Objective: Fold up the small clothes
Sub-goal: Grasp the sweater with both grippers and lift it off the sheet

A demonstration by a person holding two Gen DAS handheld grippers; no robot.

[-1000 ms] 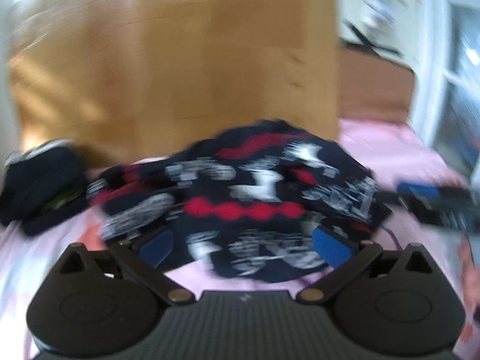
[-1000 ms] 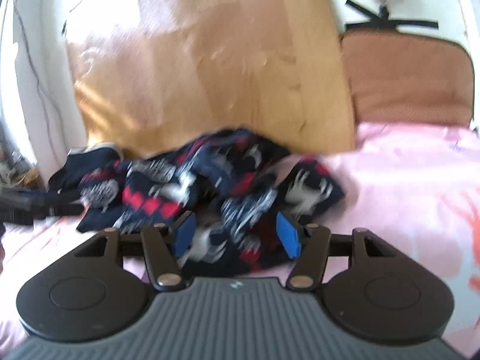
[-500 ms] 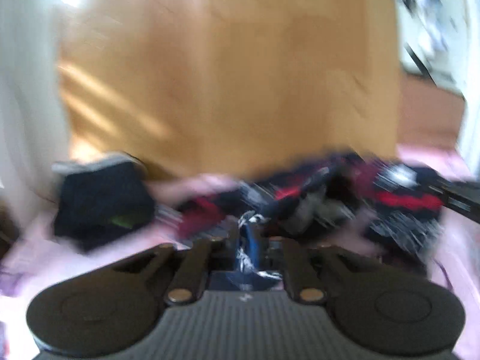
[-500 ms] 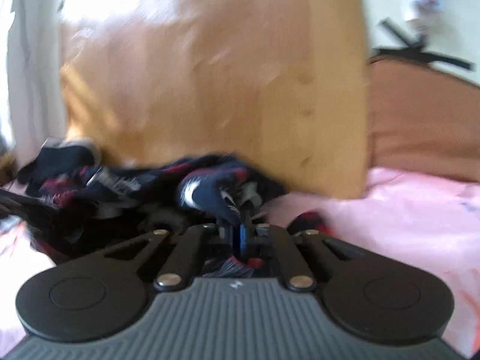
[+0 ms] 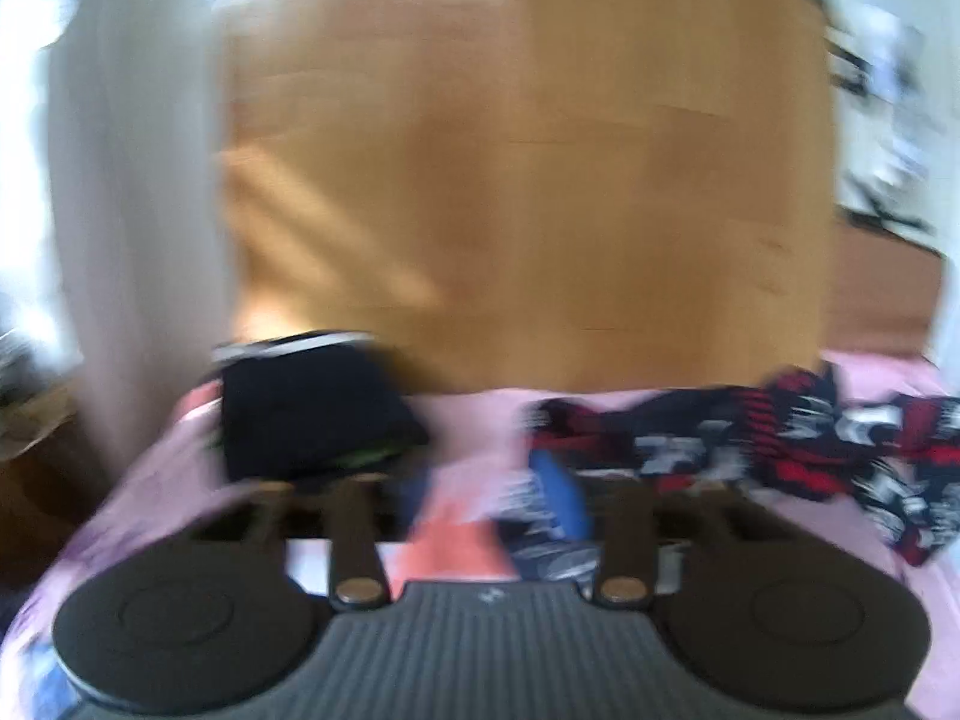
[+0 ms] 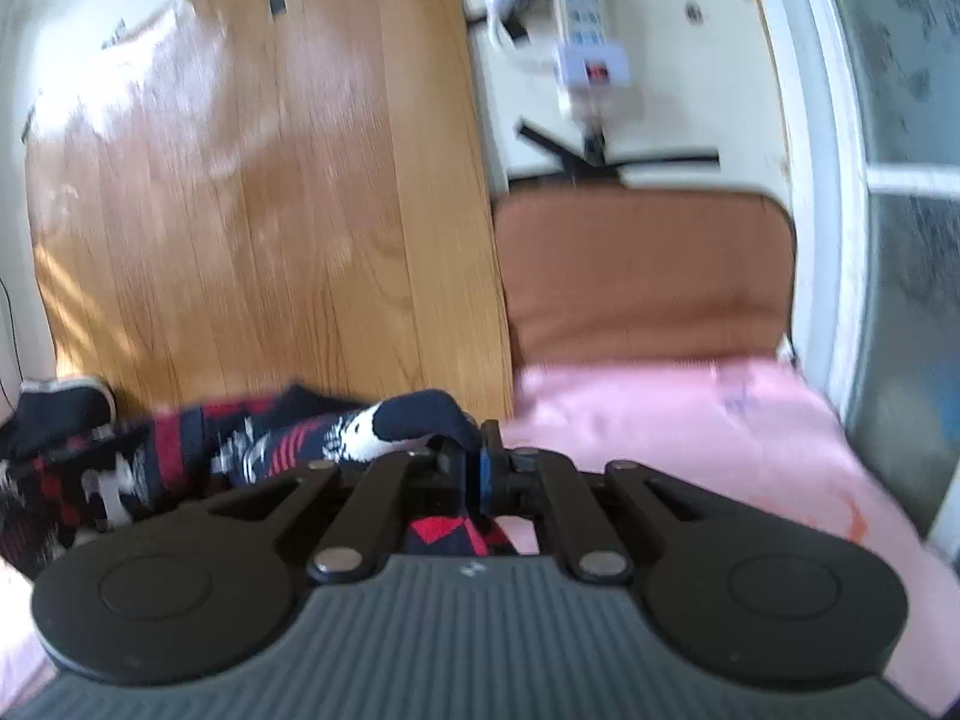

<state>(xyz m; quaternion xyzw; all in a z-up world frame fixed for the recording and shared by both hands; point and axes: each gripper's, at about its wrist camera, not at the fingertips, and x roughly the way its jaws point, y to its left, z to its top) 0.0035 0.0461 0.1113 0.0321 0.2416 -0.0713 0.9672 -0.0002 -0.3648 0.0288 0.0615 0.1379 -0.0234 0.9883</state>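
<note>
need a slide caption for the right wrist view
Right gripper shut on patterned navy sock, stretched over pink sheet.

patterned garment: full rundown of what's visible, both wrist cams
The patterned garment looks like soft knit, navy with red bands and white motifs. It lies crumpled, unfolded, on the pink sheet, in front of the wooden board. The right gripper is shut on a dark edge of it. The left gripper is open, with fabric at its right pad; contact is blurred. A separate black folded item sits left.
</note>
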